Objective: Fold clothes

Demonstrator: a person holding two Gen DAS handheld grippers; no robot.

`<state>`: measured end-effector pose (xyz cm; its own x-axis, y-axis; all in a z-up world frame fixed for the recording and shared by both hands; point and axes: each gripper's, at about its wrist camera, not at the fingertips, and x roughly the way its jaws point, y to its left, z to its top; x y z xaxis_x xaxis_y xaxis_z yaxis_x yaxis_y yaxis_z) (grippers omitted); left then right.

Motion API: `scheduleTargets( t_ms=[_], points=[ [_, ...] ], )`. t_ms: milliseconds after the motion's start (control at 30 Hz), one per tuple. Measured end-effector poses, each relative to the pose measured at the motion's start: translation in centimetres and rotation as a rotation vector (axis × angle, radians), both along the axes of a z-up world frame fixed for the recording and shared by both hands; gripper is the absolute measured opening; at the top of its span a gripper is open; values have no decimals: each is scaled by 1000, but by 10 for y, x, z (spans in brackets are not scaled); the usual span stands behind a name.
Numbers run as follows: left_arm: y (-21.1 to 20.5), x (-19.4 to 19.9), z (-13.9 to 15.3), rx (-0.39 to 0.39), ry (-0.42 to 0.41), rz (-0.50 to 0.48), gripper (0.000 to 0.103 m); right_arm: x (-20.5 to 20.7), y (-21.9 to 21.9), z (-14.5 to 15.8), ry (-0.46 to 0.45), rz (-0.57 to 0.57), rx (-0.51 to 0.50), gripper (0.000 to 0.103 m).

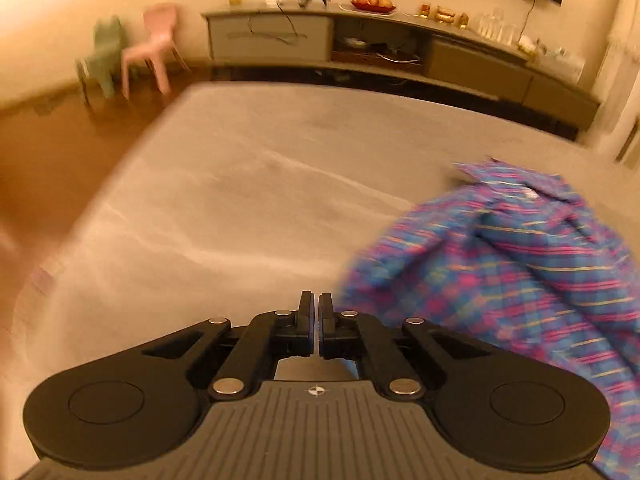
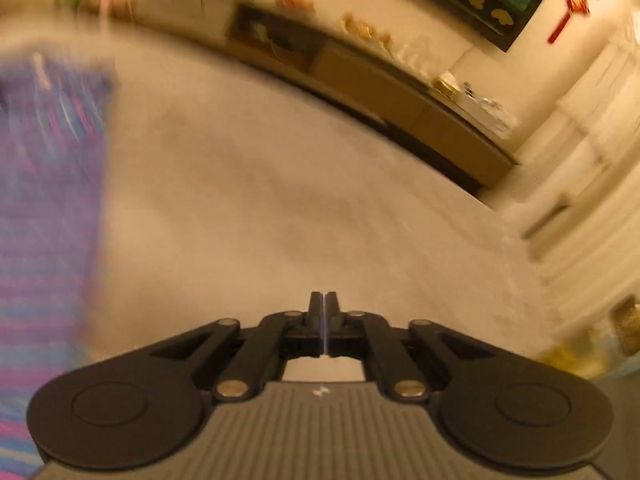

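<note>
Close in, the left gripper [image 1: 316,300] hangs over the grey bed [image 1: 224,208] with its two black fingers drawn almost together, only a thin slit between them and nothing caught there. Just to its right, the plaid shirt [image 1: 520,264] lies bunched on the bed, blue and pink checks, its folds heaped up and its near edge just beside the gripper's right linkage; whether cloth and linkage touch cannot be told.

Over on the other side, the right gripper [image 2: 324,300] is clenched tight, pad against pad, empty as well. Its view is heavily blurred. The plaid shirt [image 2: 48,184] shows at the left edge of that view as a purple-blue smear on the bed [image 2: 280,200], well apart from the fingers.

Further out in the left view, past the far edge of the bed, a pink chair [image 1: 154,44] and a green chair [image 1: 105,54] stand side by side on the brown floor. Along the back wall runs a long low cabinet [image 1: 360,44], and on its top sits a red plate of fruit [image 1: 374,4].
</note>
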<state>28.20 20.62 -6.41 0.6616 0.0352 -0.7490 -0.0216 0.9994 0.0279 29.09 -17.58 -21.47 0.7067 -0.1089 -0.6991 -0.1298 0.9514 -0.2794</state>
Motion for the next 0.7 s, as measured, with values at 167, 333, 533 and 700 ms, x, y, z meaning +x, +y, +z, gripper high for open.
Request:
scheduleTargets(
  t_ms=[167, 333, 533, 700],
  points=[
    [-44, 7, -18, 152, 2, -153, 74, 27, 88, 31, -52, 281, 342, 84],
    [-63, 23, -41, 241, -19, -247, 38, 84, 184, -8, -103, 518, -11, 84],
    [-56, 46, -29, 248, -69, -439, 4, 109, 229, -29, -52, 872, -314, 4],
    [13, 115, 10, -172, -170, -199, 3, 187, 212, 39, -60, 713, 173, 0]
  ],
)
